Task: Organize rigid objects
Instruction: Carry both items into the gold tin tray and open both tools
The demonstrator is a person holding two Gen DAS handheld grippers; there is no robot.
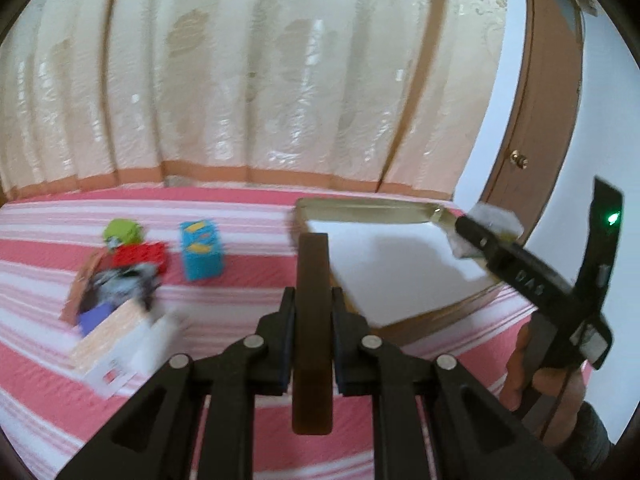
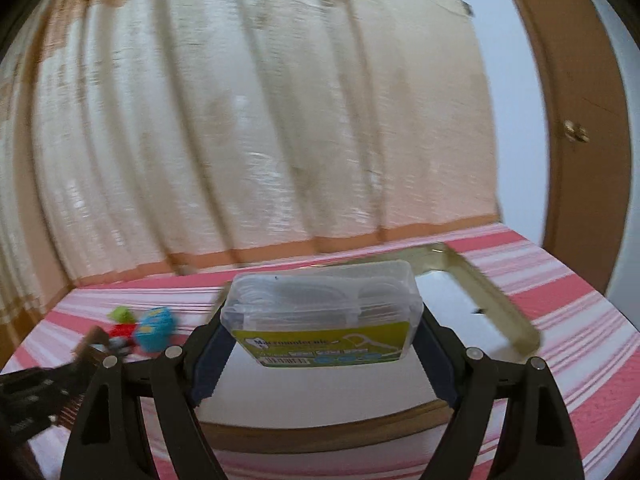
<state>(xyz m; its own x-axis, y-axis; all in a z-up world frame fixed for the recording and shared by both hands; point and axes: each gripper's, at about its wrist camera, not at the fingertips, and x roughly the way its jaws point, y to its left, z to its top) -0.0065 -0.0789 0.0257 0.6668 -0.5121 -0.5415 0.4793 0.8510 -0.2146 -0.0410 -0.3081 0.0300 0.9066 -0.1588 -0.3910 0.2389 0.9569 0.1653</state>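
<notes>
L tongs (image 1: 312,308) are clamping a flat dark-brown rigid slab (image 1: 313,320), stiff wood or plastic by the look, pinched across its thin faces w/ the long side running upright between the pads. It's probably light and stiff; the narrow grip may be letting it pivot, so taking hold nearer mid-length seems safer.

R tongs (image 2: 320,340) are standing wide but are gripping a clear plastic floss-pick box w/ green label (image 2: 326,312) by its short ends. The box is likely light, smooth and a bit slippery, w/ thin walls that could flex, so the end walls are the place to squeeze.

Just beyond both tongs is lying a shallow white-lined tray w/ olive rim (image 2: 496,304), on the pink-and-white striped bed cover (image 1: 248,216). Further L of the L tongs are sitting a blue cube (image 1: 201,249), a red brick (image 1: 140,255), a green toy (image 1: 122,230) and a blurred box of bits (image 1: 112,320).
</notes>
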